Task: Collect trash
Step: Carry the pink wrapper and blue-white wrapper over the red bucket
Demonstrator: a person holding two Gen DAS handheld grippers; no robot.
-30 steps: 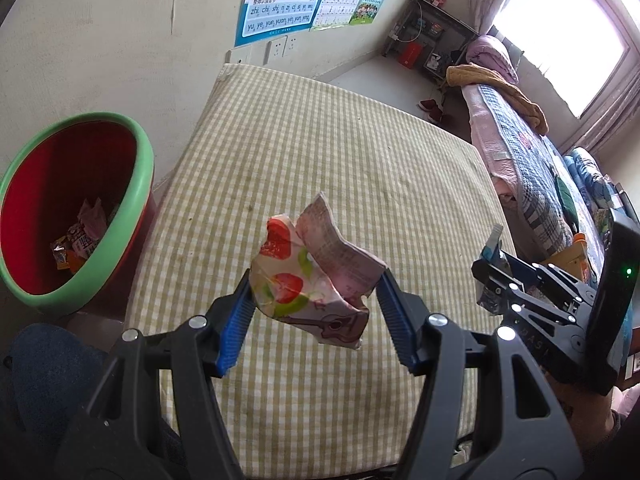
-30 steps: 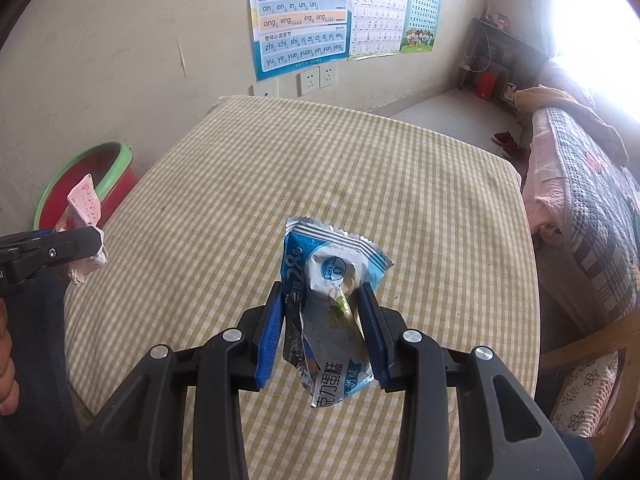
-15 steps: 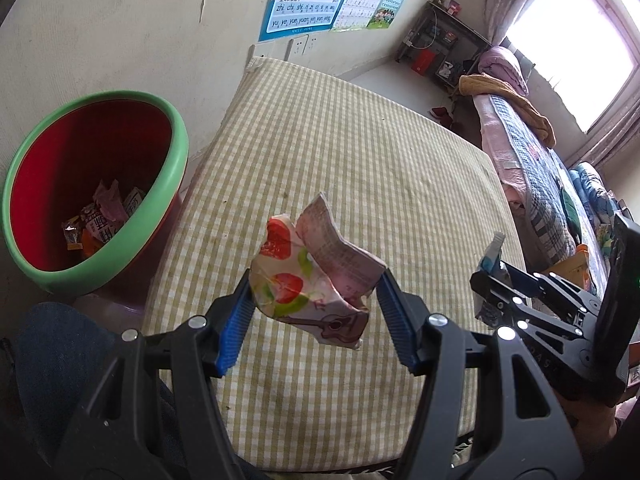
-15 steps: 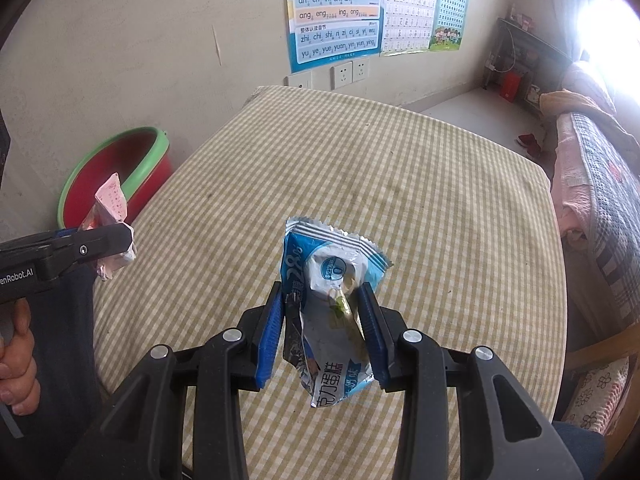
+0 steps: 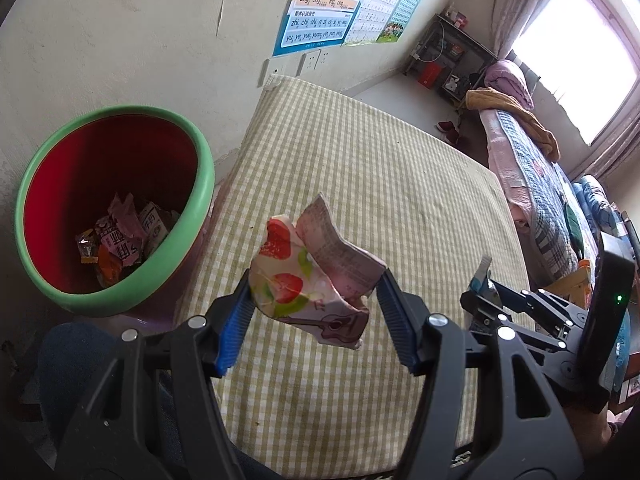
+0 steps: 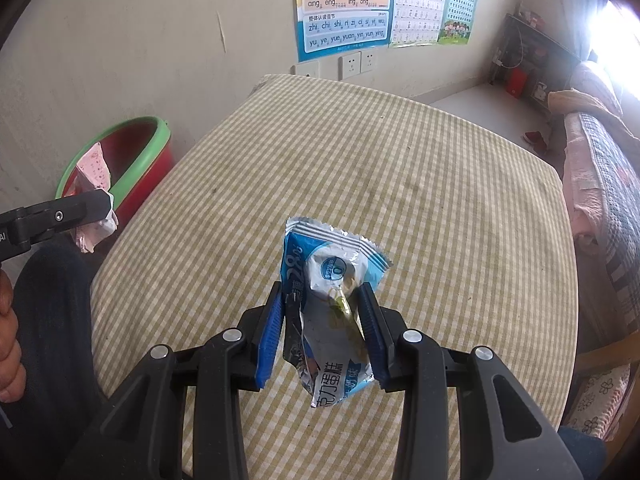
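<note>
My left gripper (image 5: pixel 314 300) is shut on a crumpled pink strawberry wrapper (image 5: pixel 312 276), held above the checked table's left side. A red bin with a green rim (image 5: pixel 192 216) stands left of the table, with several wrappers at its bottom. My right gripper (image 6: pixel 324 312) is shut on a blue and silver snack wrapper (image 6: pixel 332 296) over the table's near part. In the right wrist view the left gripper (image 6: pixel 96 208) and its pink wrapper (image 6: pixel 94 168) hang in front of the bin (image 6: pixel 148 152). The right gripper (image 5: pixel 480 292) shows at the right of the left wrist view.
The table with the yellow checked cloth (image 6: pixel 400 168) reaches to a wall with posters (image 6: pixel 344 8) and sockets. A bed with quilts (image 5: pixel 532 168) stands to the right. A person's dark-clad leg (image 6: pixel 52 320) and hand (image 6: pixel 8 344) sit at the near left.
Both grippers have shifted left toward the bin with their wrappers still held. The bin now shows larger and nearer in both views.
</note>
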